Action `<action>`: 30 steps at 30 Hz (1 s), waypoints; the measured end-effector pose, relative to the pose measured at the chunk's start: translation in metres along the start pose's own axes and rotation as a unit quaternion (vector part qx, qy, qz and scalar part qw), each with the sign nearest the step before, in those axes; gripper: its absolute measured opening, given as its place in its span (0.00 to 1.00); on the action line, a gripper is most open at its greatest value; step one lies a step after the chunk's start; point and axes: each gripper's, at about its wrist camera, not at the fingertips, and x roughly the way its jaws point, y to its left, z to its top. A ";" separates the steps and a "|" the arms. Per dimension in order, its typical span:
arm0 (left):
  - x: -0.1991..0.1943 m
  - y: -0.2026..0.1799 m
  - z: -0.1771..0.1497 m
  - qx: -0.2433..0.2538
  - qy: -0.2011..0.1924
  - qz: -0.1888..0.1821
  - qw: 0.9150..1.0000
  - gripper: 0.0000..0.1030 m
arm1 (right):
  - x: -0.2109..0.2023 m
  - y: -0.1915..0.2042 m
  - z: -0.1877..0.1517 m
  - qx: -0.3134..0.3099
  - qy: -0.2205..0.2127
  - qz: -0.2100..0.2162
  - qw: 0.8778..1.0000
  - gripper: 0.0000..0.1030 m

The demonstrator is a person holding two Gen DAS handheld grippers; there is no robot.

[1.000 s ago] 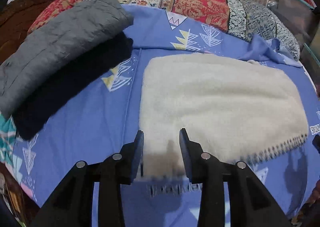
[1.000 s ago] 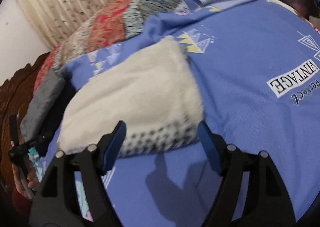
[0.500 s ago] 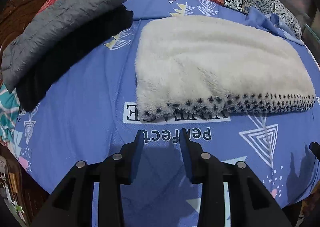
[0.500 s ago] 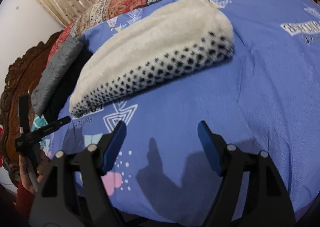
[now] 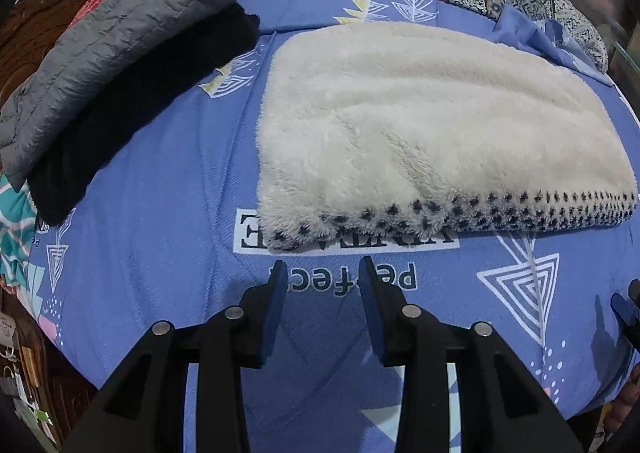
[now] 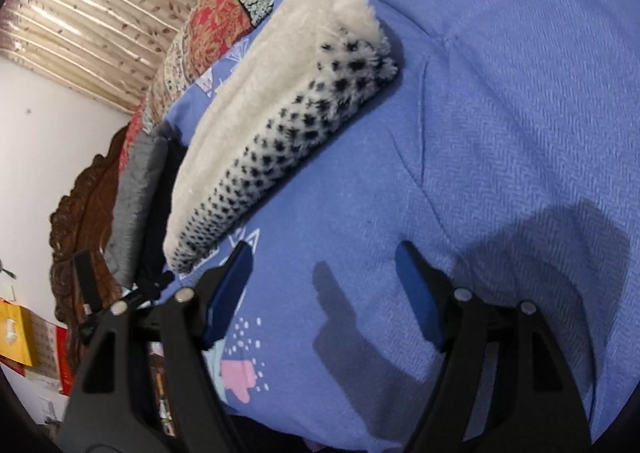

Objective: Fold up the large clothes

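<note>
Both empty, parted grippers, left [image 5: 320,273] and right [image 6: 324,253], over bare bedsheet [image 5: 160,213] beside fleece's [image 5: 420,125] dotted edge

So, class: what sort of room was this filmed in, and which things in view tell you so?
Most likely a bedroom. A blue printed bedsheet covers a bed with a carved wooden headboard, folded clothes such as the cream fleece lie on it, and a curtain hangs behind.
</note>
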 end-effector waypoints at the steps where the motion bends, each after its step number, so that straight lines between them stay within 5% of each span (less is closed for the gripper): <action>1: 0.002 -0.001 0.000 0.001 0.001 0.001 1.000 0.57 | 0.000 0.000 0.001 -0.002 0.001 0.000 1.000 0.69; 6: 0.009 0.005 0.004 -0.007 0.008 -0.006 1.000 0.57 | -0.007 0.001 0.003 -0.003 -0.007 0.005 1.000 0.69; 10: 0.011 0.039 0.014 -0.067 0.011 -0.035 0.997 0.58 | -0.021 0.003 0.015 -0.004 -0.035 0.005 0.999 0.69; 18: 0.023 0.094 0.042 -0.147 0.019 -0.091 0.985 0.81 | -0.009 -0.004 0.052 0.037 -0.042 0.009 0.998 0.69; 23: 0.054 0.091 0.055 -0.150 0.055 -0.152 0.975 0.91 | 0.013 -0.008 0.072 0.073 -0.031 0.010 0.997 0.69; 30: 0.089 0.083 0.057 -0.170 0.083 -0.188 0.964 1.01 | 0.043 0.002 0.097 0.079 -0.035 0.008 0.996 0.77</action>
